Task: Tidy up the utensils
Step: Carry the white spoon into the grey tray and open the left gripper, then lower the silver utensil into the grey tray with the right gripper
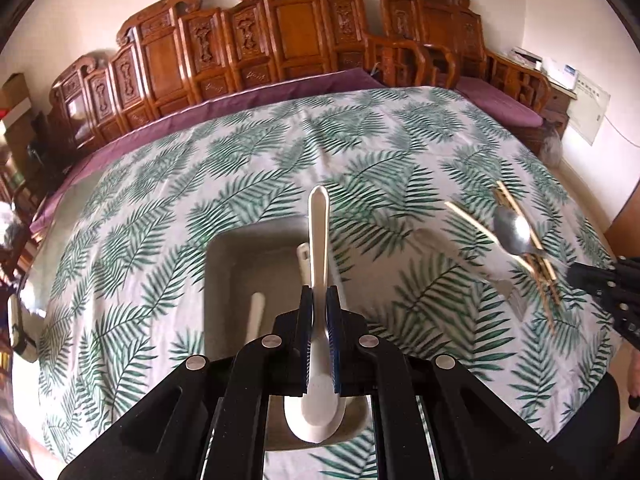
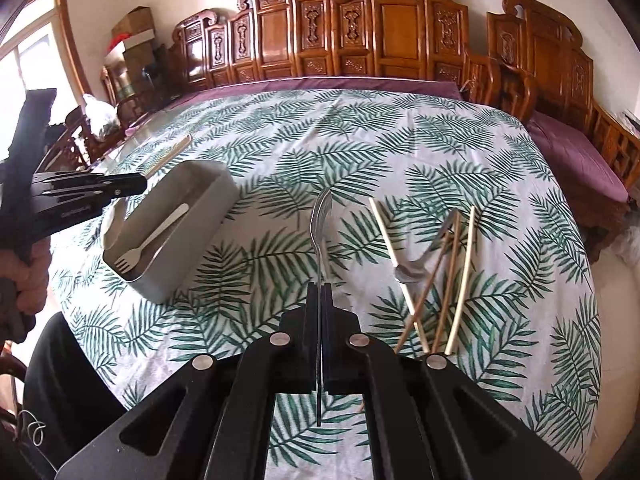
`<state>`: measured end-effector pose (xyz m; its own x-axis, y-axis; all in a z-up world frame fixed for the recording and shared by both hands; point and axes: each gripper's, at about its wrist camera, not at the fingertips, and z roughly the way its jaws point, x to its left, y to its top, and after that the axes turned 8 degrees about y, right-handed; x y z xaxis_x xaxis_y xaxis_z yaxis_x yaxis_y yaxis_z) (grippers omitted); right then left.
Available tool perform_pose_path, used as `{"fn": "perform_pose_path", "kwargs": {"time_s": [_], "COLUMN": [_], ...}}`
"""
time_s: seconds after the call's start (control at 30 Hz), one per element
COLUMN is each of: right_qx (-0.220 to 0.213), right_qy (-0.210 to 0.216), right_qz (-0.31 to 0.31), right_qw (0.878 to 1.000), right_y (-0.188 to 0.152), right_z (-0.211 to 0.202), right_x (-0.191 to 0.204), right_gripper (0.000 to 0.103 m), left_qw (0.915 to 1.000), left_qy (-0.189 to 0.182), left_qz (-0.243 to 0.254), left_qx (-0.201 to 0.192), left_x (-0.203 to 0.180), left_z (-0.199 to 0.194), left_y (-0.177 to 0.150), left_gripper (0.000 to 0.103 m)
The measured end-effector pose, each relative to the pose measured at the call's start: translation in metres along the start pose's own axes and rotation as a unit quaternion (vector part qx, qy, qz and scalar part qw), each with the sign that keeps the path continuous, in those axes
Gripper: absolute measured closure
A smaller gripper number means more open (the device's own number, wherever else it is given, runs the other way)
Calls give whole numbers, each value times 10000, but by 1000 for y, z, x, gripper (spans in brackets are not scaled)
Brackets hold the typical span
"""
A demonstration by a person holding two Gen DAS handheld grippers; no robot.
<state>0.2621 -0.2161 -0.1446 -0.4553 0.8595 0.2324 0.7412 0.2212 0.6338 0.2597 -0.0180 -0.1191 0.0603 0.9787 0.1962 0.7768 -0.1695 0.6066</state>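
Note:
My left gripper [image 1: 319, 300] is shut on a white spoon [image 1: 319, 248], handle pointing forward, held above a grey rectangular box [image 1: 224, 280]. The box [image 2: 208, 196] holds a white fork [image 2: 140, 250] and another white utensil [image 1: 256, 314]. My right gripper [image 2: 319, 296] is shut on a metal spoon [image 2: 321, 220], held edge-on above the leaf-print cloth; it shows in the left wrist view [image 1: 514, 232]. Several chopsticks [image 2: 448, 276] and a metal fork [image 2: 424, 258] lie crossed on the cloth to its right.
The table carries a leaf-print cloth [image 2: 340, 140] over a purple one. Carved wooden chairs [image 2: 360, 28] stand along the far side. One chopstick [image 2: 172, 154] lies behind the box. The left gripper [image 2: 80, 196] shows at the left of the right wrist view.

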Motion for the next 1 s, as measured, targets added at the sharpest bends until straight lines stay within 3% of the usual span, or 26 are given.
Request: {"fn": "perform_pose_path", "kwargs": {"time_s": [0.27,0.5,0.57,0.63,0.8,0.9,1.0], "right_qx": [23,47,37,16,-10,26,94], "right_qy": [81,221,243,262,352,403,450], "right_qz": [-214,-136,-165,-189,-263,-341,-403], "right_qw": [9997,9997,9996,9995,9990,9986,9981], "right_y": [3,18,25,32,43,46,49], "right_z": [3,19,22,23,31,42,54], "right_x": [24,48,58,67,91,107,121], "right_gripper": [101,101,101,101,101,101,101], "left_qw": [9990,9982,9981,9984,9989,9983,9976], "left_qy": [103,-18,-59,-50,15,89,59], "left_qz": [-334,-521,-561,-544,-397,-272,-277], "left_qx": [288,298,237,117,-243,-503,-627], "left_x": [29,39,42,46,57,64,73], "left_z": [29,36,31,21,-10,-29,-43], "left_y": [-11,-13,-13,-15,-24,-33,-43], "left_gripper": [96,96,95,85,84,73,72]}}
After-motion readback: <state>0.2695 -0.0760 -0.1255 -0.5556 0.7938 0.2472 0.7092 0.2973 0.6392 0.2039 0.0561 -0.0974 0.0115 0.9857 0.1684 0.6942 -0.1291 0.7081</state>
